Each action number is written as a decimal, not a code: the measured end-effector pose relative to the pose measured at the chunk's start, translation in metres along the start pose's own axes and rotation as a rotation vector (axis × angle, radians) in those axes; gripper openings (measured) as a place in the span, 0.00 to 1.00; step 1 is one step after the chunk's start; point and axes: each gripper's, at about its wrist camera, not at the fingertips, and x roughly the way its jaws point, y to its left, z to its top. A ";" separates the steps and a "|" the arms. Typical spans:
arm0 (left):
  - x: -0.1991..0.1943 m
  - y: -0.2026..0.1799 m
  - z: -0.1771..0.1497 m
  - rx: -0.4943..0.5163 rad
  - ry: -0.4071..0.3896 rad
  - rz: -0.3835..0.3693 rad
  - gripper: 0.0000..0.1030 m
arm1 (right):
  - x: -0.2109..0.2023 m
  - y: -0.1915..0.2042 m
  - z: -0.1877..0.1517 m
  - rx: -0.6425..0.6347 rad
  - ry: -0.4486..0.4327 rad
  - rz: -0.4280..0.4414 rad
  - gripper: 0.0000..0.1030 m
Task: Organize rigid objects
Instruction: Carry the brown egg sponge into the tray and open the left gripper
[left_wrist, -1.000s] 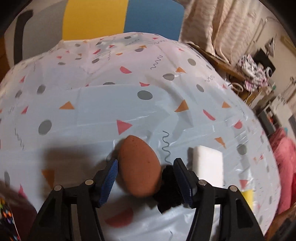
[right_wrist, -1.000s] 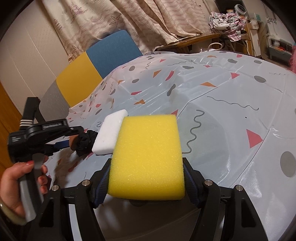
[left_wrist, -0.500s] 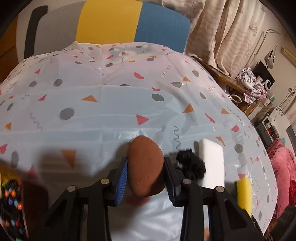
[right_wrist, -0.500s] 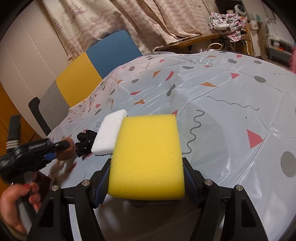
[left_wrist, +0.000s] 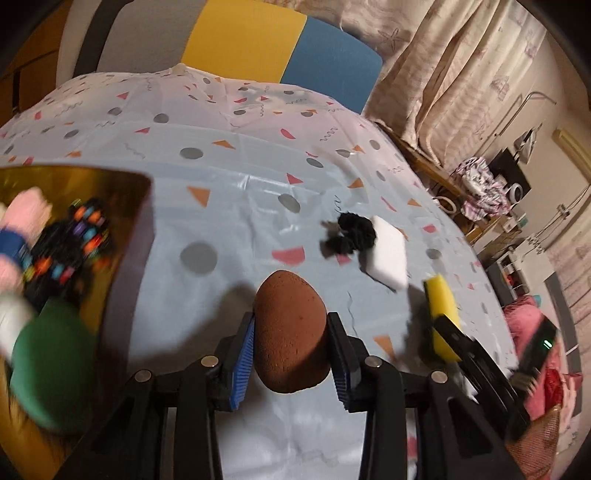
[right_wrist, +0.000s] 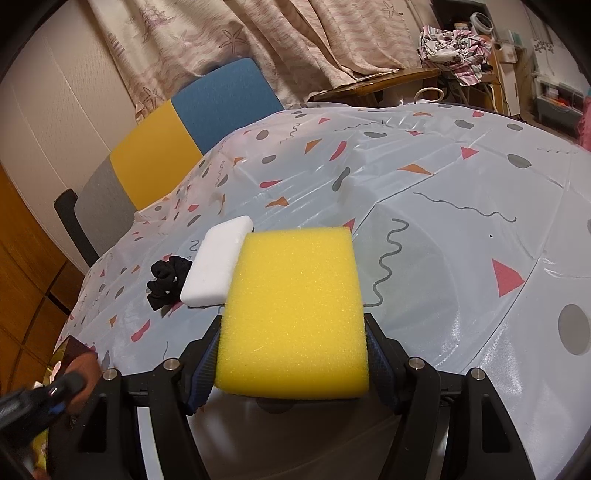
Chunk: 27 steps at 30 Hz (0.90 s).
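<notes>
— What is seen from the left wrist?
— A brown, egg-shaped sponge (left_wrist: 291, 332), matte and finely pored, is pinched by the left gripper (left_wrist: 291, 354) above the patterned plastic tablecloth (left_wrist: 236, 236). A gold box (left_wrist: 122, 206), blurred, perhaps holds clutter.
— And the right wrist?
— A yellow rectangular foam sponge (right_wrist: 295, 314) is clamped by the right gripper (right_wrist: 293, 354), beside a white foam block (right_wrist: 218, 266) and a black scrunchie (right_wrist: 166, 277).
</notes>
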 end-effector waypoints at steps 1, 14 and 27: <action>-0.007 0.002 -0.005 -0.002 -0.002 -0.009 0.36 | 0.000 0.000 0.000 -0.004 0.001 -0.003 0.68; -0.111 0.061 -0.035 0.017 -0.112 0.016 0.36 | 0.003 0.008 -0.001 -0.061 0.019 -0.057 0.68; -0.140 0.173 -0.046 -0.197 -0.109 0.156 0.37 | 0.006 0.018 -0.002 -0.116 0.036 -0.117 0.68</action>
